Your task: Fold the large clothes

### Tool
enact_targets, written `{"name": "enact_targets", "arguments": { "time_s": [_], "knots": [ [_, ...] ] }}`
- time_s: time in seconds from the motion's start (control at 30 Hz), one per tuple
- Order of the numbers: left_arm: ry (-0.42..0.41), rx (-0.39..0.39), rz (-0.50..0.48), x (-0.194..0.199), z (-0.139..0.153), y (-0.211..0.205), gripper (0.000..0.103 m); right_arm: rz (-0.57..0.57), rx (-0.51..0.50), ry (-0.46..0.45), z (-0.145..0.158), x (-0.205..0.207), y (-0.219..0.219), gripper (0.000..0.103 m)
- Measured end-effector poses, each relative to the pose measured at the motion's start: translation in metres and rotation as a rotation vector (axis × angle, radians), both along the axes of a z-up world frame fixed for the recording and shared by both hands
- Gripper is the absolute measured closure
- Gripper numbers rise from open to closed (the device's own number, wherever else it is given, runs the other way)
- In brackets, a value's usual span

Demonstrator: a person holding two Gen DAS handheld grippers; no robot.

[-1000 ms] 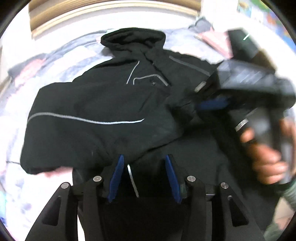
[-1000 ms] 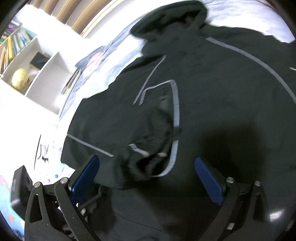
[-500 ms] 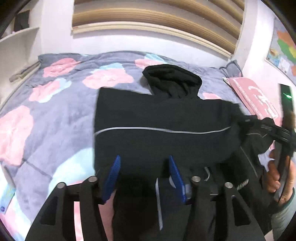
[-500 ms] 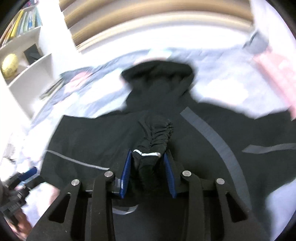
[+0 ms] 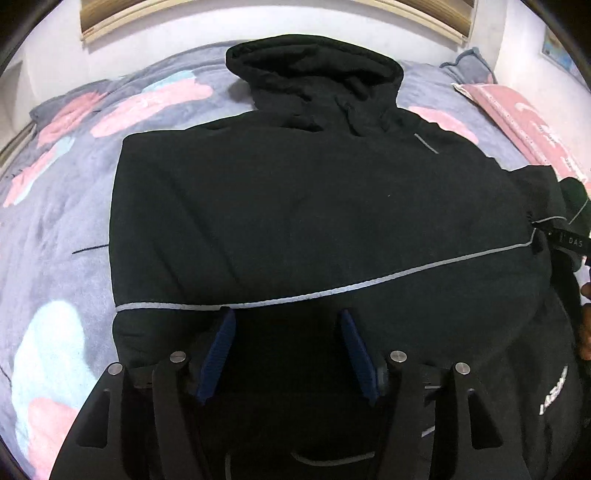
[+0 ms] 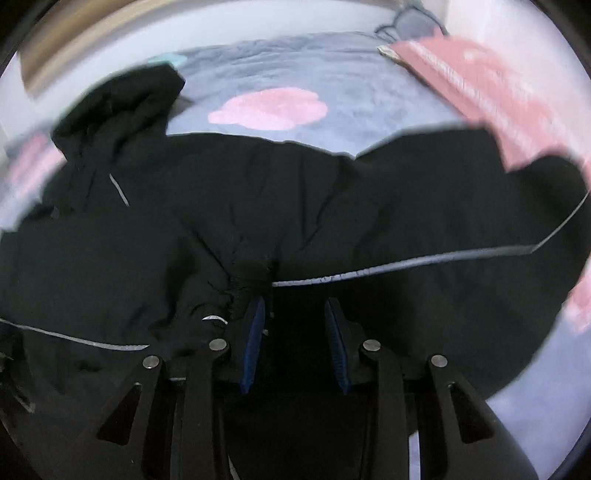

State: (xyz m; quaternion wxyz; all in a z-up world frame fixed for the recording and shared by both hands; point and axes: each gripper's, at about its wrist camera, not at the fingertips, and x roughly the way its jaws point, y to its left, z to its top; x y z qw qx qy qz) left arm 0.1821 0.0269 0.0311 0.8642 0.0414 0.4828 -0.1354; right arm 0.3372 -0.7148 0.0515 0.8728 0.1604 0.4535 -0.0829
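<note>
A large black hooded jacket [image 5: 303, 206] with thin grey piping lies on the bed, hood [image 5: 314, 70] at the far end. My left gripper [image 5: 286, 325] is shut on dark jacket fabric near its lower hem. My right gripper [image 6: 293, 314] is shut on a gathered sleeve cuff [image 6: 251, 269] and holds it over the jacket's body [image 6: 258, 206]. The right sleeve stretches out to the right [image 6: 461, 206]. The fabric between both pairs of pads is dark and hard to separate from the rest.
The bed has a grey-blue blanket [image 5: 66, 206] with pink and pale blue patches. A pink pillow or bag [image 5: 524, 122] lies at the right edge, also in the right wrist view [image 6: 491, 85]. A wall and wooden headboard [image 5: 110, 22] stand behind.
The right gripper closed on the sleeve cuff and carried it to the right across the jacket. The left sleeve now lies folded over the body. The left gripper moved closer over the jacket.
</note>
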Motion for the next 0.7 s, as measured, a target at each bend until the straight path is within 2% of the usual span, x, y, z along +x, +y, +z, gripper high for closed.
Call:
{"name": "enact_targets", "arguments": {
  "time_s": [0.07,0.13,0.17,0.2,0.23,0.27,0.33,0.43,0.5,0.57,0.6,0.63,0.7],
  "knots": [
    [-0.006,-0.006,-0.008,0.000,0.000,0.002,0.039,-0.019,0.073,-0.014,0.007,-0.004,-0.007,0.059],
    [-0.028,-0.005,-0.009,-0.002,0.000,0.002,0.037,-0.009,0.153,-0.077,0.026,-0.015,-0.006,0.056],
    [-0.043,0.000,-0.010,-0.005,0.001,0.000,0.035,0.002,0.160,-0.112,0.039,-0.019,-0.001,0.049],
    [-0.056,0.004,-0.013,-0.006,0.000,-0.004,0.033,0.013,0.153,-0.136,0.048,-0.023,0.005,0.043],
    [-0.066,0.006,-0.015,-0.007,0.000,-0.005,0.032,0.030,0.139,-0.162,0.058,-0.027,0.013,0.031],
    [-0.074,0.010,-0.014,-0.008,0.000,-0.007,0.032,0.059,0.116,-0.193,0.070,-0.033,0.027,0.026],
    [-0.078,0.018,-0.013,-0.007,-0.001,-0.009,0.031,0.113,0.059,-0.205,0.080,-0.035,0.049,0.026],
    [-0.086,0.021,-0.011,-0.008,-0.001,-0.009,0.031,0.172,-0.004,-0.184,0.070,-0.030,0.081,0.026],
    [-0.093,0.022,-0.012,-0.009,-0.002,-0.009,0.031,0.185,-0.026,-0.142,0.044,-0.023,0.095,0.026],
    [-0.100,0.021,-0.019,-0.012,-0.002,-0.009,0.031,0.176,-0.037,-0.036,0.001,-0.013,0.101,0.028],
    [-0.103,0.020,-0.024,-0.014,-0.001,-0.009,0.030,0.176,-0.036,-0.016,-0.014,-0.010,0.104,0.028],
    [-0.108,0.020,-0.028,-0.016,-0.001,-0.009,0.030,0.175,-0.065,-0.046,-0.014,-0.014,0.108,0.028],
    [-0.104,0.028,-0.030,-0.017,-0.001,-0.009,0.030,0.179,-0.099,-0.049,-0.009,-0.018,0.114,0.028]
  ]
}}
